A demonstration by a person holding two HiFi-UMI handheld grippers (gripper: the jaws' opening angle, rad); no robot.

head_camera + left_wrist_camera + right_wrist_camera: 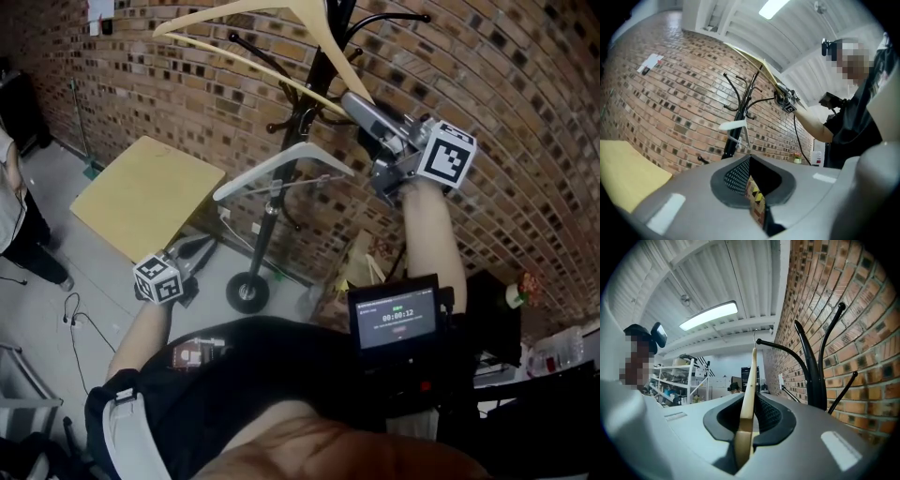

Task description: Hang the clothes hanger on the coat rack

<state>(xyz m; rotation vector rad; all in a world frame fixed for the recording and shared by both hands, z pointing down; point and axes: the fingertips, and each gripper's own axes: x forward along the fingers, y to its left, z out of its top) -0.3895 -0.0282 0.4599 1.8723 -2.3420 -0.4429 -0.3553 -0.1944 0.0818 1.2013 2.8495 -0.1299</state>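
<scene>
A pale wooden hanger (336, 49) is raised high in front of the brick wall, and my right gripper (361, 108) is shut on its right end. In the right gripper view the hanger (751, 380) stands edge-on between the pads, its metal hook beside an arm tip of the black coat rack (813, 376). The rack (317, 80) stands against the wall with a white hanger (281, 167) on a lower arm. My left gripper (192, 253) is low at the left, away from both hangers. Its jaws (752, 187) show a narrow gap with nothing in it.
A yellow table (141, 192) stands left of the rack's round base (247, 292). A person (19, 225) stands at the far left, cables trailing on the floor beside them. Shelving (675, 385) fills the room's far end. A small screen (394, 319) sits at my chest.
</scene>
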